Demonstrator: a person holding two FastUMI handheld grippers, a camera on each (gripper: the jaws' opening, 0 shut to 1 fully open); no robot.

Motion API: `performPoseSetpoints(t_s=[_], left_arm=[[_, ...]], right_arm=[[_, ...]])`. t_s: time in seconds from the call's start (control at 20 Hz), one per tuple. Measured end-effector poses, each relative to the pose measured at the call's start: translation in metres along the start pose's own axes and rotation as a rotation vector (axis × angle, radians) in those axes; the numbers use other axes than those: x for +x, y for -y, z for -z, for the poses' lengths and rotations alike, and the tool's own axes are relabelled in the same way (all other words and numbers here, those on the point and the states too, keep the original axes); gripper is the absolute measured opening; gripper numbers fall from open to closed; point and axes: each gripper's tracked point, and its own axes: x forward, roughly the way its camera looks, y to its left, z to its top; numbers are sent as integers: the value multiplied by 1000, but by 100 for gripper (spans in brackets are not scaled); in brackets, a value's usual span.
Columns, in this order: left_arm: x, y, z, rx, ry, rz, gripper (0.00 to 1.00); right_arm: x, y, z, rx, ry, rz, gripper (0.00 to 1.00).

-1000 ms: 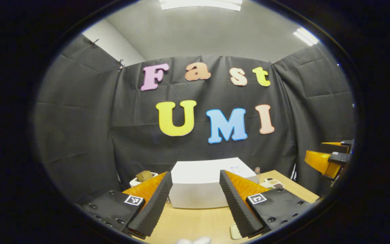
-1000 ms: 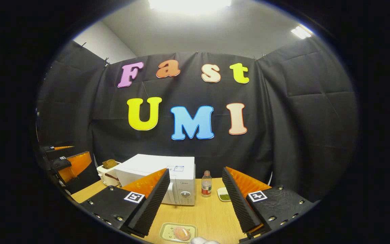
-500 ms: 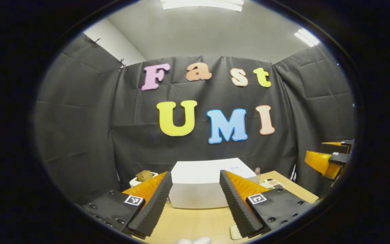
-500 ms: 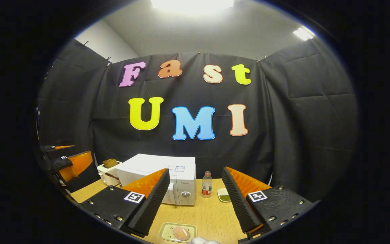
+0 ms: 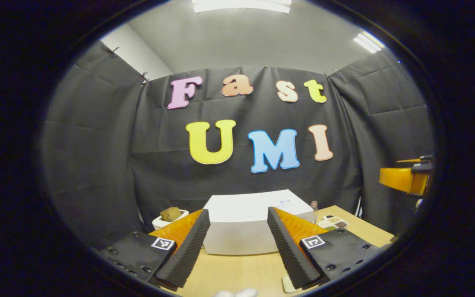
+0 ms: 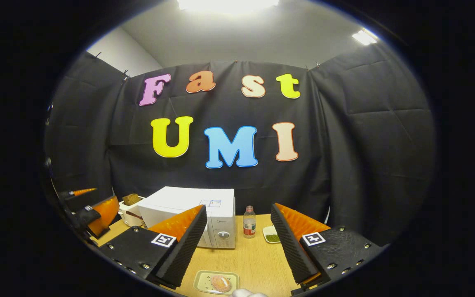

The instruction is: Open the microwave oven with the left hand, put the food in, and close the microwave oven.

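Two grippers hang above the near edge of the table (image 6: 258,260), and the move ahead turns on how the microwave oven (image 5: 241,225) lies from the left one. In the left gripper view the left gripper (image 5: 233,247) has its fingers spread wide with nothing between them, and the white box stands straight ahead, farther out on the tabletop and well apart from the fingertips, framed in the gap between them. Its long side runs left to right across that view. In the right gripper view the oven (image 6: 196,218) sits to the left of centre, its closed door and dial panel facing the near side, so the left hand looks the nearer one for the door, as the task asks. The right gripper (image 6: 237,249) is likewise spread apart and empty. The food (image 6: 220,283) lies on a small tray (image 6: 204,278) on the near part of the table, just below and between the right gripper's fingers, well short of the oven. A bottle (image 6: 249,222) and a small dish (image 6: 272,234) stand to the right of the oven, a toaster (image 6: 130,208) to its left. Judging from this, the door has yet to be opened.
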Motion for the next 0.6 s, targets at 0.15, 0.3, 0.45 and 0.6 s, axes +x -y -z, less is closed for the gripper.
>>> performPoseSetpoints(t_s=[0.15,0.3,0.45,0.6], left_arm=[[28,35,52,6,-40,41,96],[66,83,102,39,-45,97,95],[110,130,148,63,-74,136,96],[155,166,195,12,-127,156,95]], right_arm=[[0,6,-4,26,-11,0,95],[5,19,-4,41,-36,18,95],[12,35,-3,59,-49,44,95],[27,53,3,50,-77,84,95]])
